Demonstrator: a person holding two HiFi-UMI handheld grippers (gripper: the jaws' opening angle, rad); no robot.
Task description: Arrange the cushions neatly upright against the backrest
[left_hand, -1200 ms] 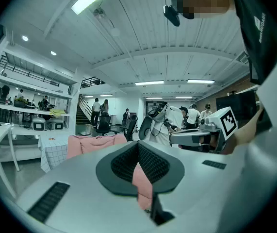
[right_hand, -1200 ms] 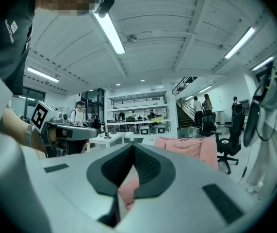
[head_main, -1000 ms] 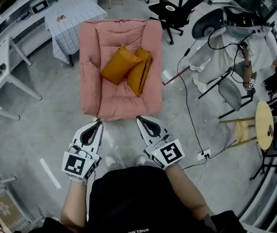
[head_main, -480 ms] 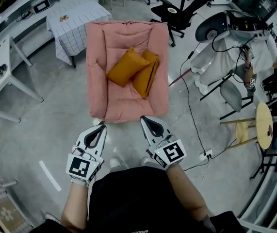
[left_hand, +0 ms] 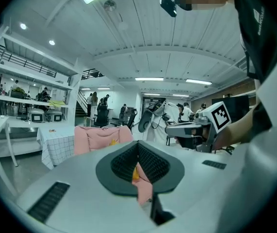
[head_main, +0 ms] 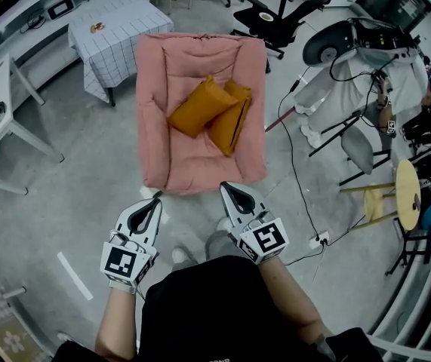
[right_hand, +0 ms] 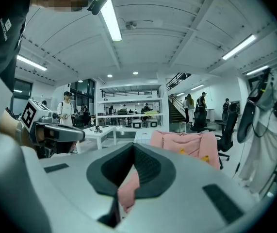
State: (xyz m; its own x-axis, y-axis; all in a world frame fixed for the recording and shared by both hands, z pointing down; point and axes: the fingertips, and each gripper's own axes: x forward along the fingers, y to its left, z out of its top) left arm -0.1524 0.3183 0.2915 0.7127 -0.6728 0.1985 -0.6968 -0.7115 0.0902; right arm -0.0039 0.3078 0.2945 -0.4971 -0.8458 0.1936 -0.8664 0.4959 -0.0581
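A pink armchair [head_main: 200, 161] stands on the floor ahead of me in the head view. Two orange cushions lie slumped on its seat: one [head_main: 198, 108] tilted on the left, the other [head_main: 232, 119] on edge beside it, leaning on it. My left gripper [head_main: 152, 200] and right gripper [head_main: 229, 188] hang shut and empty just short of the chair's front edge. In the left gripper view the shut jaws [left_hand: 138, 147] point at the armchair [left_hand: 99, 137]. The right gripper view shows the shut jaws [right_hand: 133, 149] and the armchair [right_hand: 184, 144] farther off.
A table with a checked cloth [head_main: 109, 32] stands left of the chair and a white desk [head_main: 4, 104] farther left. A black office chair [head_main: 275, 21], a covered machine [head_main: 358, 59], floor cables [head_main: 294, 164], a power strip [head_main: 317, 240] and a round stool [head_main: 410, 194] crowd the right.
The armchair has shifted a little up and right in the head view. Both grippers stay shut and empty in front of the body, slightly lower in view.
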